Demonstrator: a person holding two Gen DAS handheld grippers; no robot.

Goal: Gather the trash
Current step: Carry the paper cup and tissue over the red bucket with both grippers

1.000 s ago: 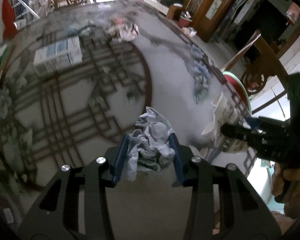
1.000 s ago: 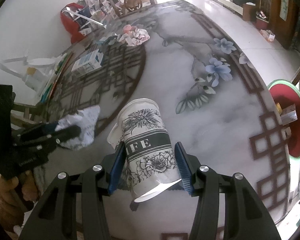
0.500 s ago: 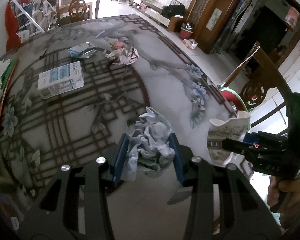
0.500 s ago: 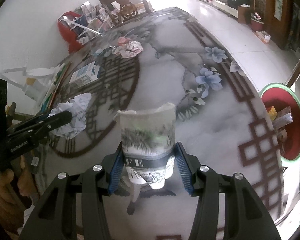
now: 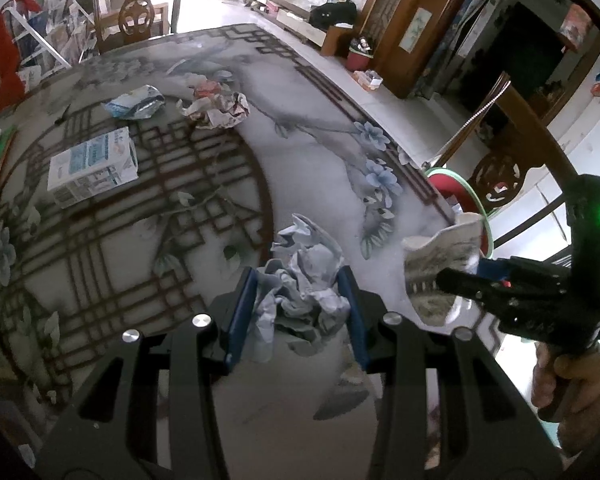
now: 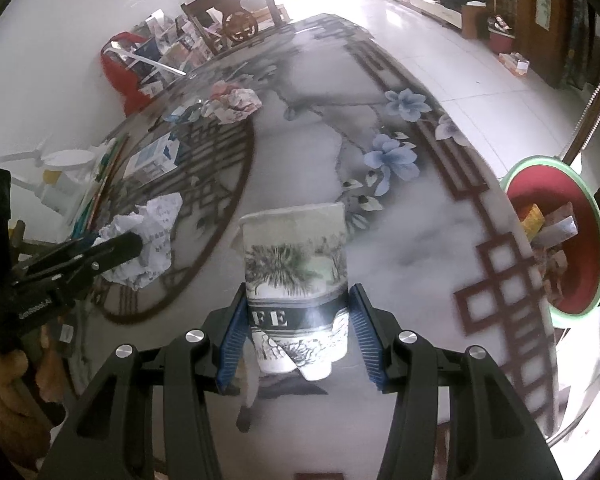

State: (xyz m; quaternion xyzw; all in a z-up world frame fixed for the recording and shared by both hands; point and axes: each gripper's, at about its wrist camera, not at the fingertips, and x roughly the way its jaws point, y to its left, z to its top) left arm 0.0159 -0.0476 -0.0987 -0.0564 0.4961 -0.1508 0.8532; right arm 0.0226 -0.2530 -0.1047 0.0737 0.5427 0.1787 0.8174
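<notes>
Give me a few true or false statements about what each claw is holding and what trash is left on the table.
1. The left claw grips crumpled paper. True.
2. The right claw is empty. False: it grips a paper cup.
3. The red bin beside the table already holds some trash. True.
4. No trash remains on the table. False: a carton, a foil wrapper and a wad of printed paper lie there.

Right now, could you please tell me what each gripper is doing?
Left gripper: closed on the crumpled paper.
Right gripper: closed on the paper cup.
</notes>
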